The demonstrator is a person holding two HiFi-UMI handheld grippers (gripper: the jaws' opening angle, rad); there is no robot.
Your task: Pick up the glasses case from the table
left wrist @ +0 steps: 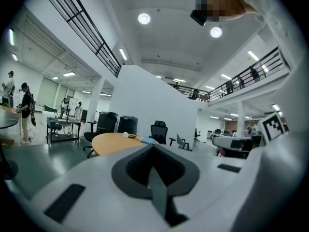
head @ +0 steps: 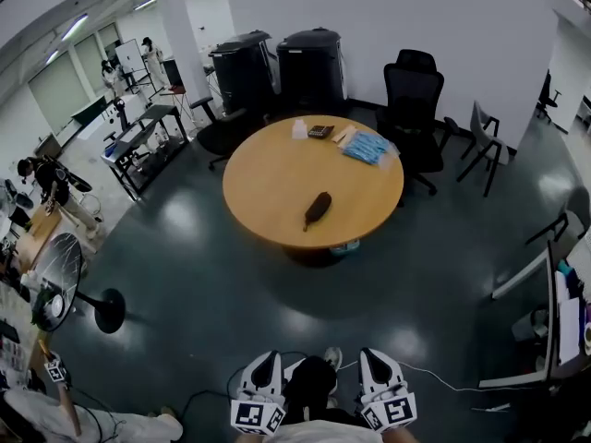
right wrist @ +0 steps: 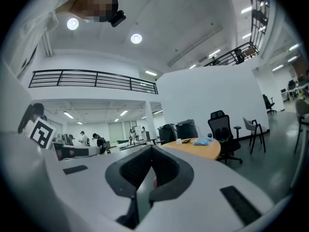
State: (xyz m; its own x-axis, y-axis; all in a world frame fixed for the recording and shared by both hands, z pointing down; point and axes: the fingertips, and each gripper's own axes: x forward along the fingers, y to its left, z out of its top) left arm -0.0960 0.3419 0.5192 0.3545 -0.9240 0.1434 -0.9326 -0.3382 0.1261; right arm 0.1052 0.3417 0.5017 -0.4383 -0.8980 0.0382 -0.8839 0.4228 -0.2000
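Items [head: 320,131] at the table [head: 277,220] far rim are too small to identify.

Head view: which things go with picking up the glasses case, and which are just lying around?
For the job: glasses case, round table under it.
Just lying about: blue packet, small dark box, black office chair, standing fan.

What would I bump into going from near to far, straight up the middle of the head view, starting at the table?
First the round wooden table → glasses case → small dark device → big black bin → white wall.
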